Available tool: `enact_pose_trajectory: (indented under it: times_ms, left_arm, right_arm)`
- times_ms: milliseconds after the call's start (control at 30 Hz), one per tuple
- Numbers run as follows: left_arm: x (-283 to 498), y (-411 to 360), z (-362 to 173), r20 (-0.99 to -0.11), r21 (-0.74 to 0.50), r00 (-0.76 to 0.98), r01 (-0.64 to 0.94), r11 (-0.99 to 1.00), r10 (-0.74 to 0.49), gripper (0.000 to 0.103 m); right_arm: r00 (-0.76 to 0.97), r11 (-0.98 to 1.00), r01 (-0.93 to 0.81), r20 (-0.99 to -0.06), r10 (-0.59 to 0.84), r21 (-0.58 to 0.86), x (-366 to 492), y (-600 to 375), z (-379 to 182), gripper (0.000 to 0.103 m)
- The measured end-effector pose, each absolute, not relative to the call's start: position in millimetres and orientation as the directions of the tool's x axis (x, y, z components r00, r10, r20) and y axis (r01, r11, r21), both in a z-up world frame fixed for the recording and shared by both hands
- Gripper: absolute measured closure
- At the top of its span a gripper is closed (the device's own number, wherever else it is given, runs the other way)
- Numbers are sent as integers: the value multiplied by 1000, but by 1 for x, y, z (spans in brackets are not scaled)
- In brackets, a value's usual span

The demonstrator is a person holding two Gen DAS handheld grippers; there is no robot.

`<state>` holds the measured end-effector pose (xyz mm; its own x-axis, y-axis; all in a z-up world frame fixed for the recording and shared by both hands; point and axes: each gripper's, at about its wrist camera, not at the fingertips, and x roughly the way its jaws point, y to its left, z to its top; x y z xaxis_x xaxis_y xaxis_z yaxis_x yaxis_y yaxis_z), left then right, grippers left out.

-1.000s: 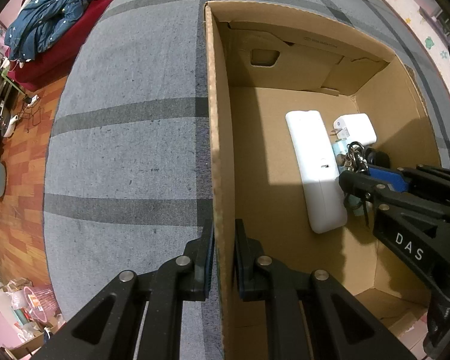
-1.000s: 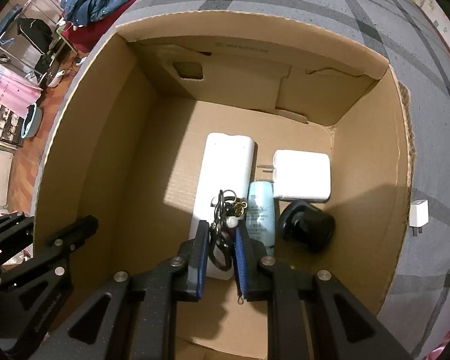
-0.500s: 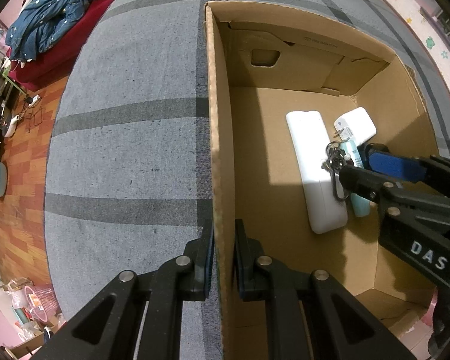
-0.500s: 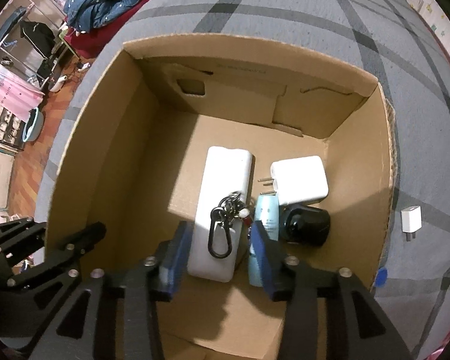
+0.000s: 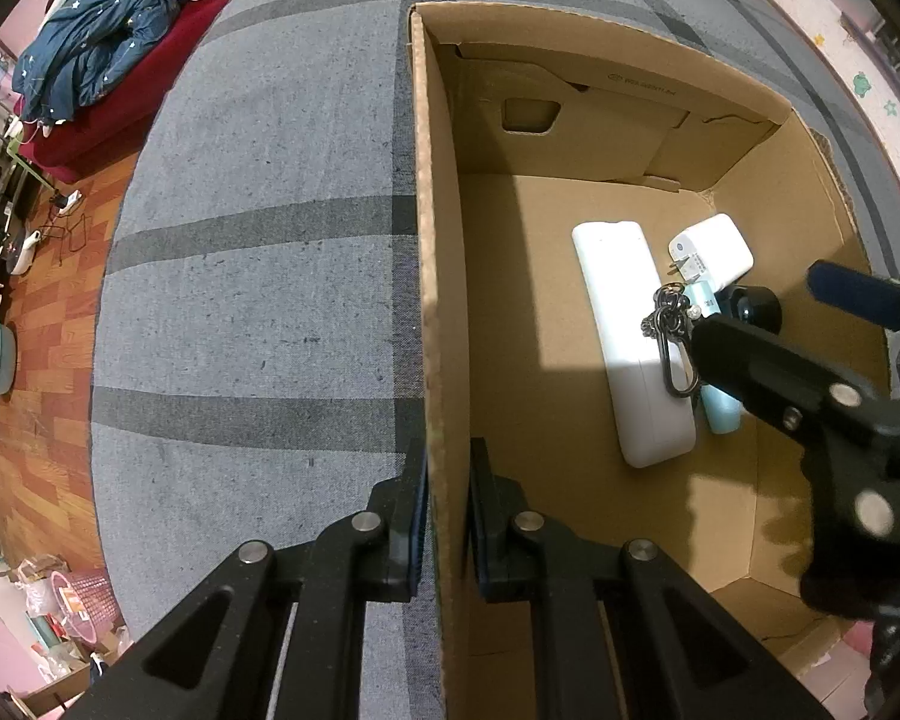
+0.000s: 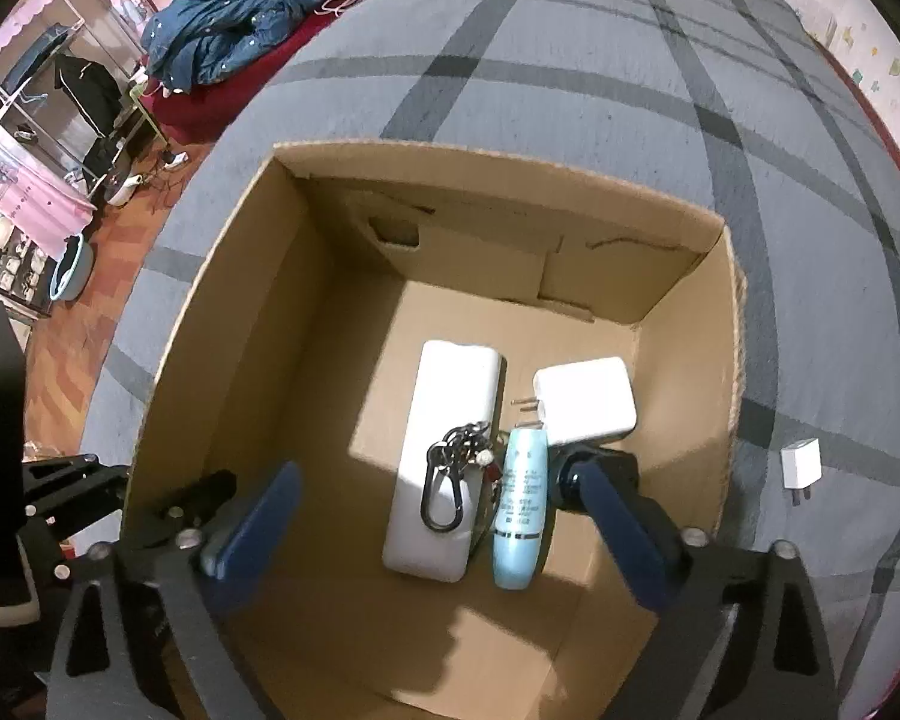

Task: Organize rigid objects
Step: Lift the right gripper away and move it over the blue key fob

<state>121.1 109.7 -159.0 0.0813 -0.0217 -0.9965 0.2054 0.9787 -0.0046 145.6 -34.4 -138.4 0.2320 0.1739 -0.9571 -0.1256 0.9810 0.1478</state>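
Right wrist: right gripper (image 6: 435,495) opening above keychain (image 6: 450,480).

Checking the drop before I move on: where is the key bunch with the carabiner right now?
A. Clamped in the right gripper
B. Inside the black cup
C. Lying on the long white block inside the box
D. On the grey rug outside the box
C. The key bunch lies on the long white block in the cardboard box, with the right gripper opening clear above it.
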Motion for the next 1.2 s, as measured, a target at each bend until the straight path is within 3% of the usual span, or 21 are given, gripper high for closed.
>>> enact_pose_trajectory:
  times_ms: [1200]
  left_arm:
    - [121,107,-157,-997,11,81,205,979,-6,90]
  right_arm:
    - [331,989,-64,-932,146,132,134,-83,-84,0]
